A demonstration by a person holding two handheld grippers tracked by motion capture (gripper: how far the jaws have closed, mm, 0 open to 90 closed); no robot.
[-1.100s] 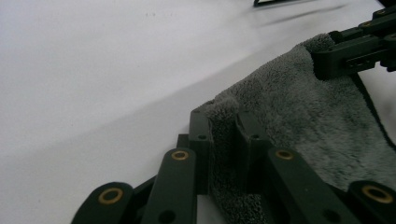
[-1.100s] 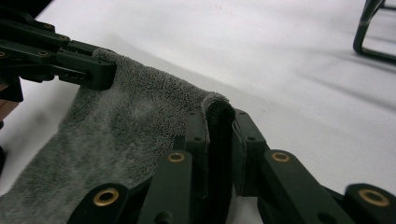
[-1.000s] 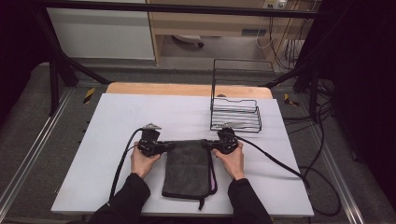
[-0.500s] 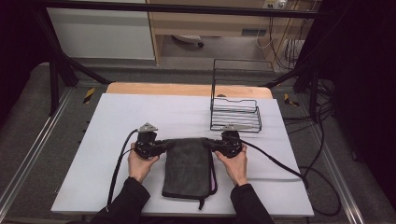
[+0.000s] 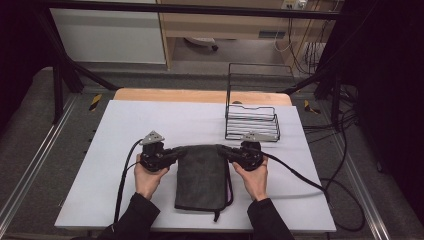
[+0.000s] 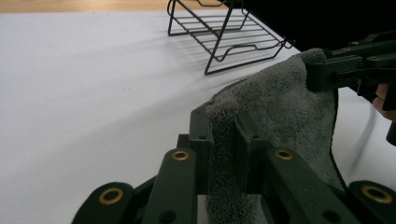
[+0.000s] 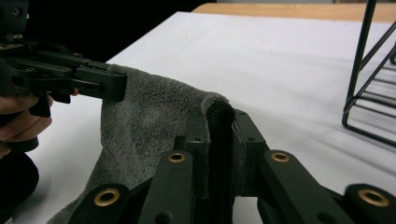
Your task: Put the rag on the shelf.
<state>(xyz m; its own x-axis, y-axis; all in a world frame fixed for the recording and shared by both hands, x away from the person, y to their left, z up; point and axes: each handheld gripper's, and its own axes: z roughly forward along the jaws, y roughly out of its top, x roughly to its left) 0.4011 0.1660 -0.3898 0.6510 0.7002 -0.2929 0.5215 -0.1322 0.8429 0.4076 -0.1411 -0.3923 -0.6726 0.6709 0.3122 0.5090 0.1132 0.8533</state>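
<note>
Left gripper (image 6: 223,140) and right gripper (image 7: 219,135) each pinch a grey towel (image 5: 202,175) corner (shallow bites); uneven pulling could slip one free.

Both hand-held grippers have drawn apart, pulling the grey towel's (image 5: 202,175) far edge taut.
</note>
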